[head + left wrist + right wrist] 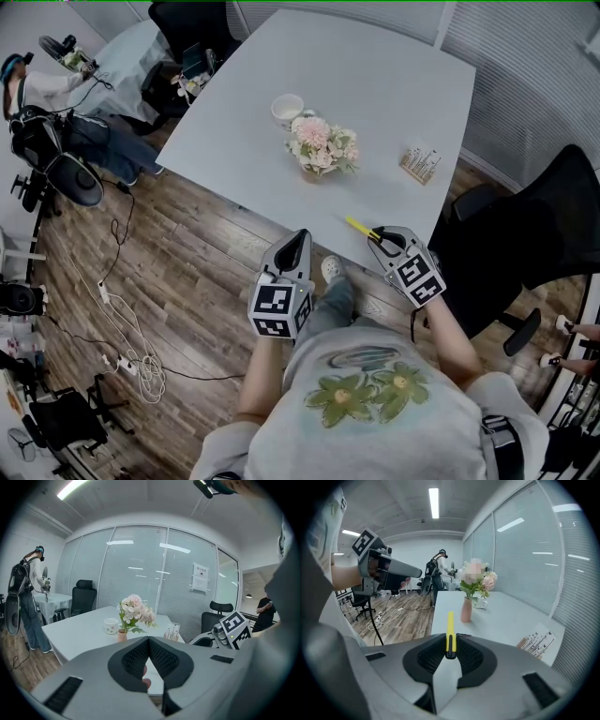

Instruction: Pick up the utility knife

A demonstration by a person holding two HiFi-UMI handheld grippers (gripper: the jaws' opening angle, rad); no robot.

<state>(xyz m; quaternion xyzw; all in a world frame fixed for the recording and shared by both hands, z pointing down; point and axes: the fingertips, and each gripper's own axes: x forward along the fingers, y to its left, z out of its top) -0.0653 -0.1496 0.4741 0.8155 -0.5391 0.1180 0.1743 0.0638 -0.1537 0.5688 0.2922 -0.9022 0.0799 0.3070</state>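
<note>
The utility knife [360, 227] is a slim yellow bar with a black slider. It sticks out forward from my right gripper [380, 235], which is shut on its rear end and holds it over the near edge of the white table [394, 75]. In the right gripper view the knife [450, 630] stands clamped between the black pads, clear of the tabletop. My left gripper [302, 234] hovers over the floor just before the table edge, left of the knife. Its jaws [149, 640] meet at the tips with nothing in them.
On the table stand a pink vase of flowers [322, 147], a white cup [287, 108] and a small card holder [421, 163]. A black office chair [553, 225] is at the right. Cables [131, 352] lie on the wooden floor at the left, where another person [56, 122] stands.
</note>
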